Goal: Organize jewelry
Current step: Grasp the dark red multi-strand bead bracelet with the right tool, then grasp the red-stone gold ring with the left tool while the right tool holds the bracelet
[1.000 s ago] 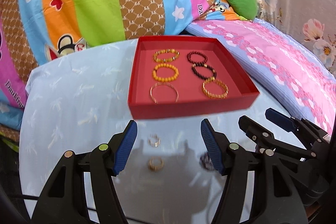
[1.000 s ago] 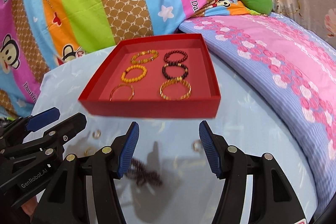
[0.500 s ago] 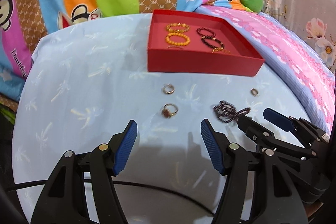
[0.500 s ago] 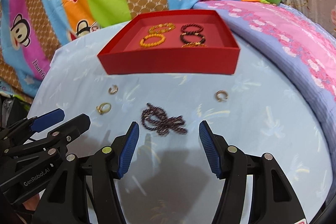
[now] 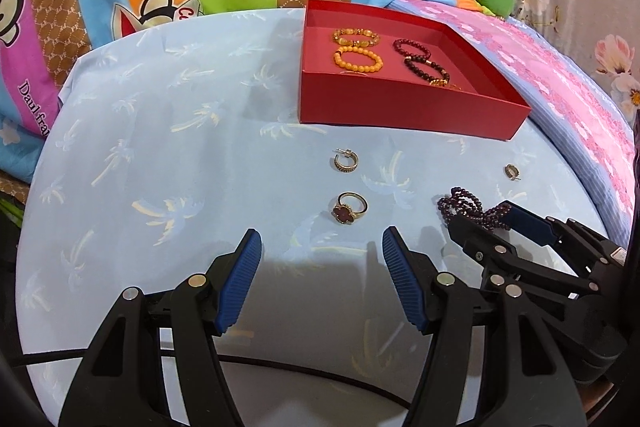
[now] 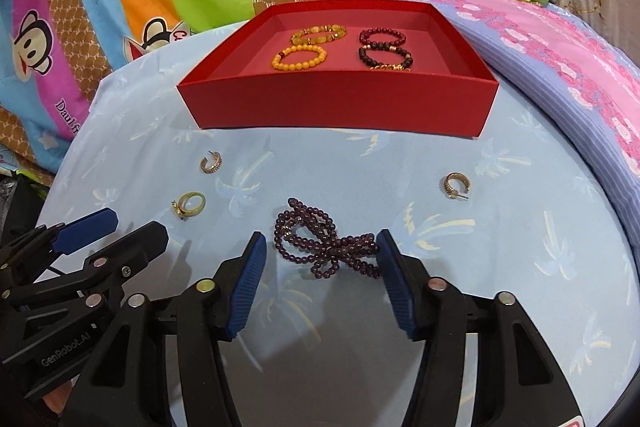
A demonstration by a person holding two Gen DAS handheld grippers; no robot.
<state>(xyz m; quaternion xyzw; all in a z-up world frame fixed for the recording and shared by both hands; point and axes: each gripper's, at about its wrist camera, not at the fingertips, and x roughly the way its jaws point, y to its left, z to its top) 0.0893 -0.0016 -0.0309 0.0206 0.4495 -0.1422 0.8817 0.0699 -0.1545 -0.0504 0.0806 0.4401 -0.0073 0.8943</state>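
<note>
Jewelry loose on blue worktop (image 6: 500, 247): purple bead strand (image 6: 320, 247), gold ring (image 5: 349, 209), two hoop earrings (image 5: 345, 161) (image 6: 455, 185). Bracelets (image 6: 299, 58) already in red box (image 6: 340, 103). Right gripper (image 6: 318, 281) part open, jaws just been closing, strand between the pads, touching or not hard to tell. Left gripper (image 5: 322, 281) part open, empty, just short of ring. Ring's dark red clover face visible from left wrist only; strand half hidden there.

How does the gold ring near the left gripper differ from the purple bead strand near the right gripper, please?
The gold ring is one small rigid band with a dark red stone; the purple bead strand is larger, limp and looped in a tangle. The ring lies ahead of the left gripper, the strand between the right gripper's open jaws. Both rest on the blue cloth.
</note>
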